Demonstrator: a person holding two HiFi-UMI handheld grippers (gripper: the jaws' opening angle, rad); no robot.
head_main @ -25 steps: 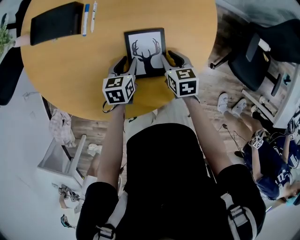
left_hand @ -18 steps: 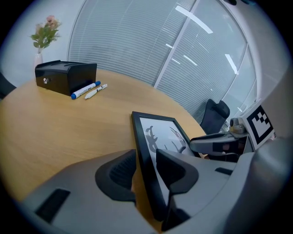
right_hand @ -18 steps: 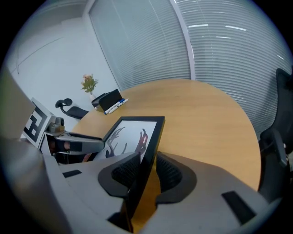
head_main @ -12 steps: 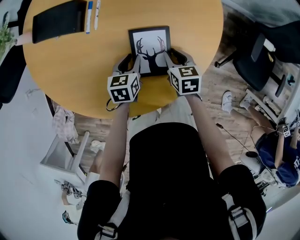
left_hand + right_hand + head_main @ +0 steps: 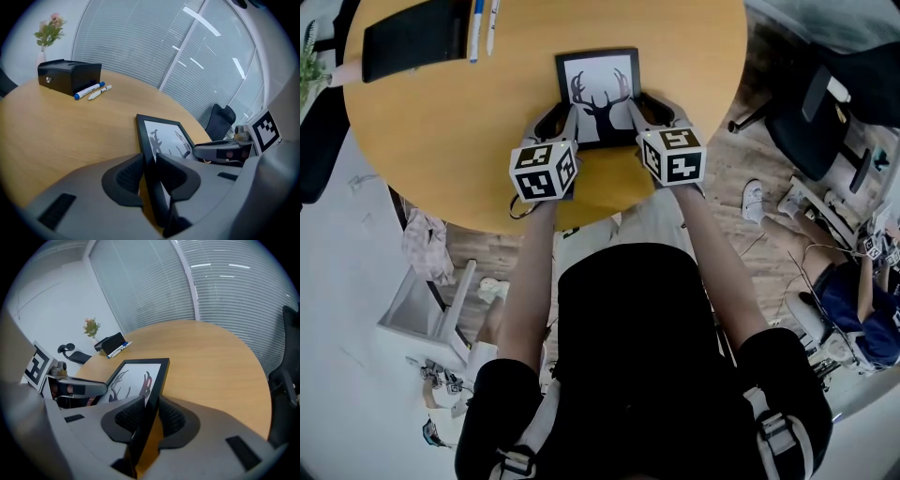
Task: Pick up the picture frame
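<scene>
At the upper centre of the head view, the frame [image 5: 598,89] is on the near part of the round table [image 5: 441,122], its long axis running up the picture, away from the person. Both grippers take it from its lower end. The left gripper [image 5: 560,117] straddles the left edge near the lower left corner, and the right gripper [image 5: 645,109] straddles the right edge near the lower right corner. Neither hand is nearer. They stand level with each other, and the frame stretches ahead of both pairs of jaws.

Each gripper view shows the black edge standing between the pads. The left jaws have just been closing and are narrow, with the pads looking pressed on the edge from both sides. The right jaws have also just been closing, and their pads seem to meet the edge too. A sliver of table colour shows low beside one pad, so that grip looks the less sure. I cannot tell whether the frame's near end has left the wood. I judge that both sides must rise together, or the frame will tip about its long axis.

The table is smooth light wood. Toward its upper left lie a black box [image 5: 412,42] and two pens [image 5: 480,23]. Blinds [image 5: 225,287] cover the windows, and a dark chair [image 5: 811,108] stands at the right.
</scene>
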